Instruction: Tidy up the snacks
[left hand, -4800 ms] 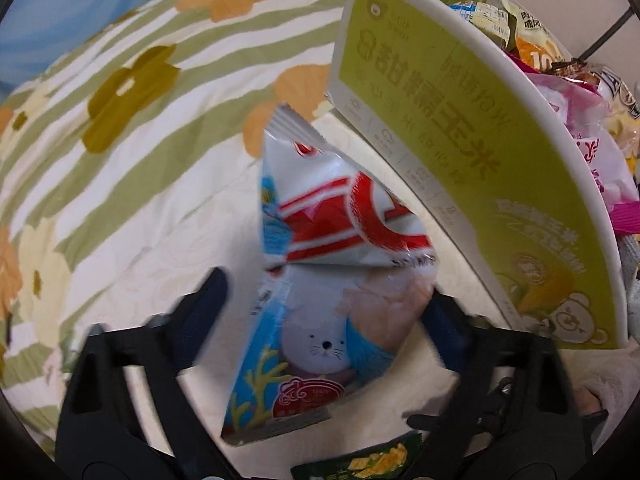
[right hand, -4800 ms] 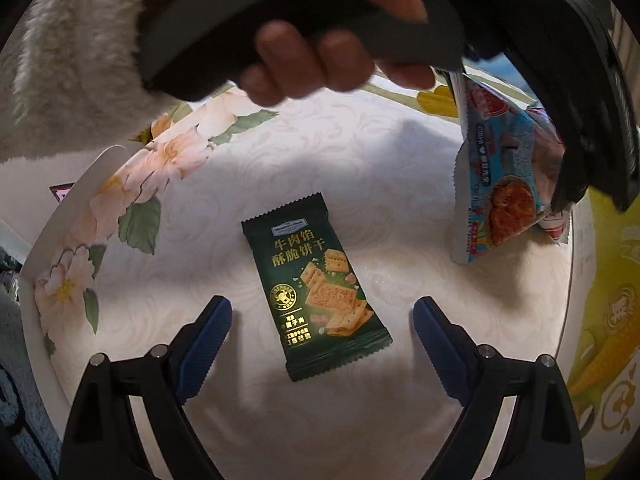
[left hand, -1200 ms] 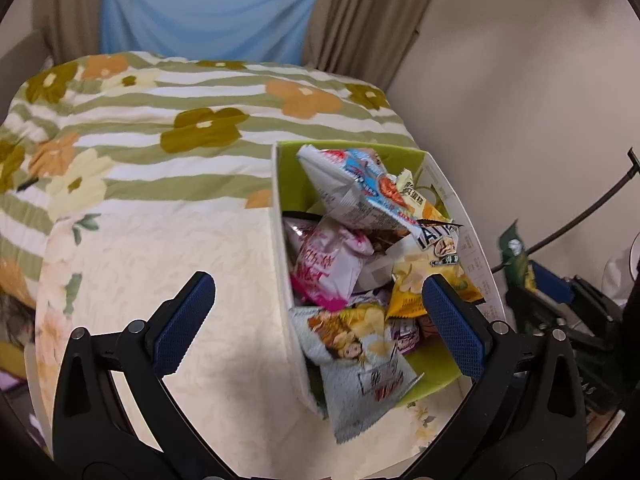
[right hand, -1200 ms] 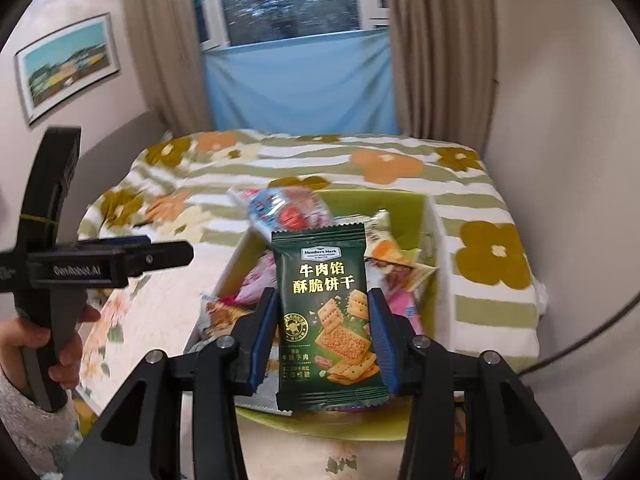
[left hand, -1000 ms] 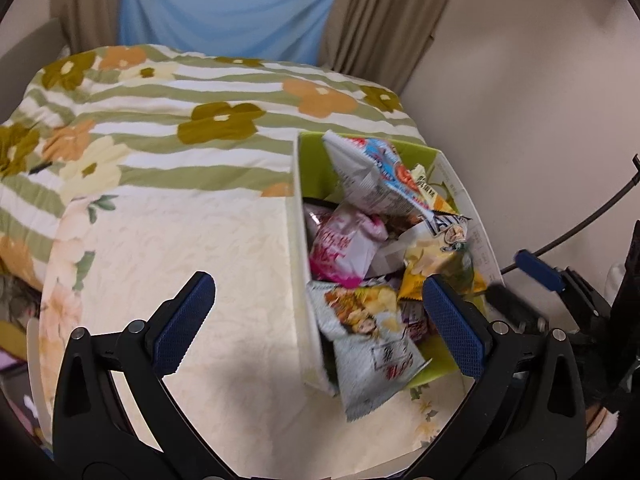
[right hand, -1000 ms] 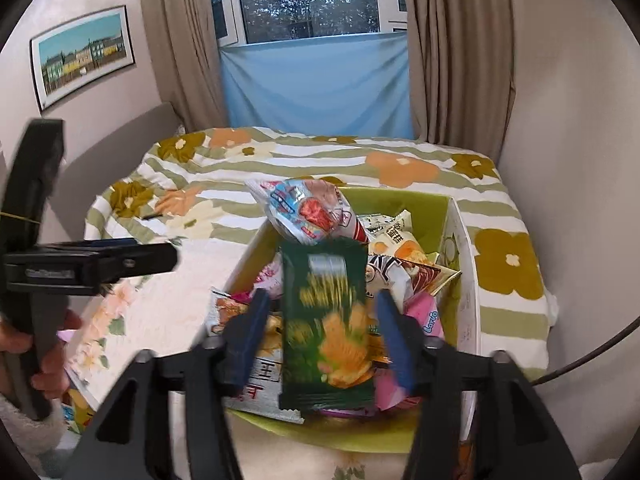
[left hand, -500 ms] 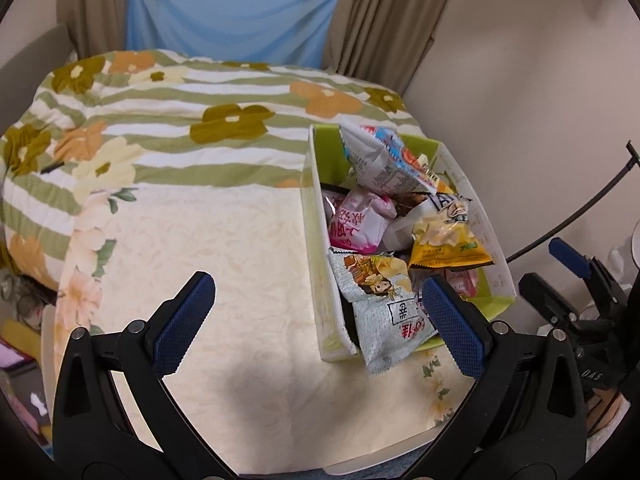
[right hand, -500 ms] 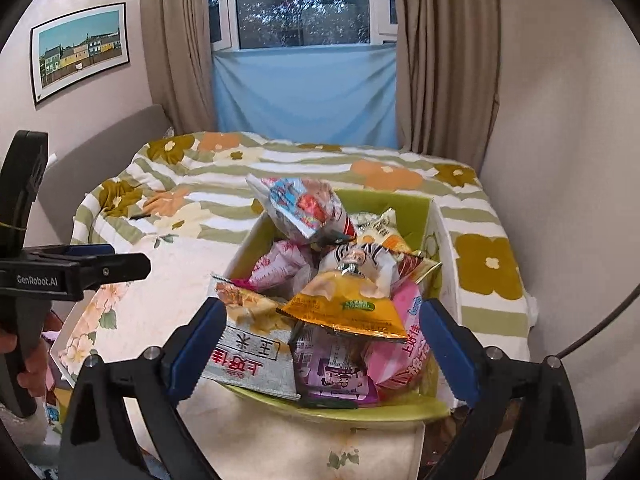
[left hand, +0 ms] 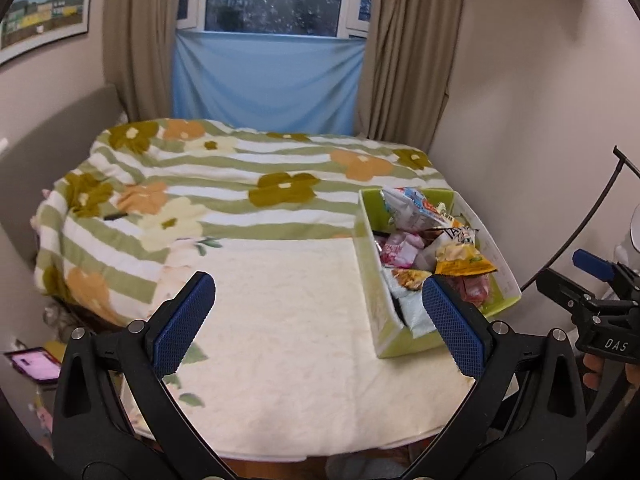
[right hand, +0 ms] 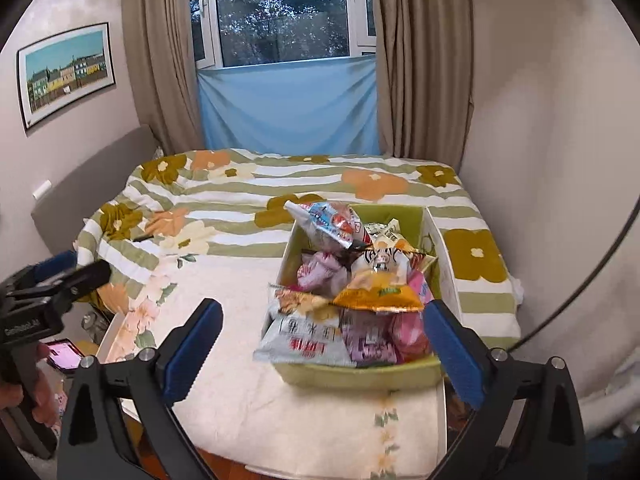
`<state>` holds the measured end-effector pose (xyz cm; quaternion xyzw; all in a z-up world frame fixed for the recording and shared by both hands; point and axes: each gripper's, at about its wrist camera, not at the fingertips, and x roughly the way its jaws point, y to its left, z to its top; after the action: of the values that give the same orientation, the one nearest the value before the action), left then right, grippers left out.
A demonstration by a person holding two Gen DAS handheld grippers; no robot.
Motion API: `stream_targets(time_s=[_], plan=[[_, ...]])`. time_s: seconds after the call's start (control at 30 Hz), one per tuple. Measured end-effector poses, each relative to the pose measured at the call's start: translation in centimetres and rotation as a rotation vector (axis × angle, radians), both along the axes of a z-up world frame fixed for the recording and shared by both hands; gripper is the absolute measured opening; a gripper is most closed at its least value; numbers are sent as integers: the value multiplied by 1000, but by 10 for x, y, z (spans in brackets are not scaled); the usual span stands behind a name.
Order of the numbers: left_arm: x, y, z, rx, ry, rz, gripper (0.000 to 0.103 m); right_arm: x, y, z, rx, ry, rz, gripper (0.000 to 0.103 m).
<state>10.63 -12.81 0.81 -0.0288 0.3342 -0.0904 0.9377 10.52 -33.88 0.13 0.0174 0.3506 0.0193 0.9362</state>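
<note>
Dark green biscuit pack gone from right gripper, jaws opening, empty; left gripper wide, empty. Heaped lime-green cardboard snack box lower right; cream table w/ none left, likely done.

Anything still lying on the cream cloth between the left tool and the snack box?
Nothing: in the left wrist view the cream cloth is bare from the open left tool across to the snack box wall; the right wrist view agrees.

Before you, the table stands against the bed, which runs back to the window. The box sits on the table's right part, near the wall, with snack packets piled in it and one packet hanging over its near rim.
</note>
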Motion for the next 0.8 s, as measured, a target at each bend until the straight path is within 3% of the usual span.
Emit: stream_targets(time_s=[0.23, 0.37, 0.8], plan=[[-44, 17, 3, 75, -51, 23, 103, -36, 22, 5, -3, -29, -38, 100], [-60, 22, 4, 77, -72, 26, 103, -48, 32, 5, -12, -31, -48, 100], [-66, 23, 4, 74, -87, 8, 103, -58, 38, 6, -21, -46, -84, 100]])
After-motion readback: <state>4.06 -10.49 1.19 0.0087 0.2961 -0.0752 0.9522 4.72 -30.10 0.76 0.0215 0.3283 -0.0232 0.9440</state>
